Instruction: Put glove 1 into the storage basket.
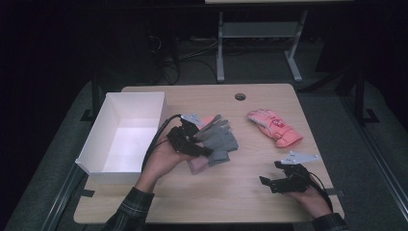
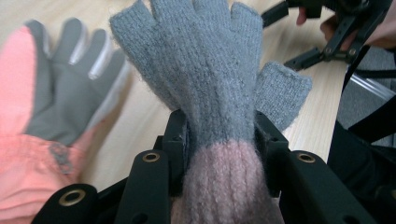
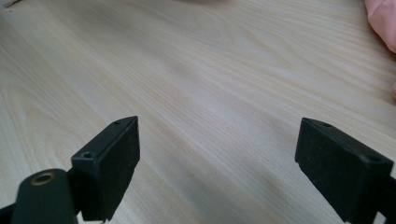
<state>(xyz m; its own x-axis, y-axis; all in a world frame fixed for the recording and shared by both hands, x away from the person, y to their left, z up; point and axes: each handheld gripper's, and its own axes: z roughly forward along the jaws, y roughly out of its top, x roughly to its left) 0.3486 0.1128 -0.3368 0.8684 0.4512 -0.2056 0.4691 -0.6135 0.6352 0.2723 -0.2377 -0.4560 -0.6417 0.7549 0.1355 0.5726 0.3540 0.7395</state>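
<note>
My left gripper (image 1: 204, 150) (image 2: 223, 135) is shut on a grey knit fingerless glove (image 1: 222, 139) (image 2: 205, 70), with its jaws pinching the glove where the grey meets the pink cuff. Just under and beside it lies a pink ski glove with a grey palm (image 1: 208, 120) (image 2: 60, 102). A second pink ski glove (image 1: 275, 127) (image 3: 383, 18) lies to the right on the wooden table (image 1: 231, 192). My right gripper (image 1: 270, 172) (image 3: 217, 158) (image 2: 289, 37) hovers low over bare wood near the front right, open, with nothing between its jaws.
A white open box (image 1: 91, 144) stands at the table's left edge, close to my left hand. A round cable hole (image 1: 240, 96) is near the far edge. Beyond the table are a desk frame and cables on a dark floor.
</note>
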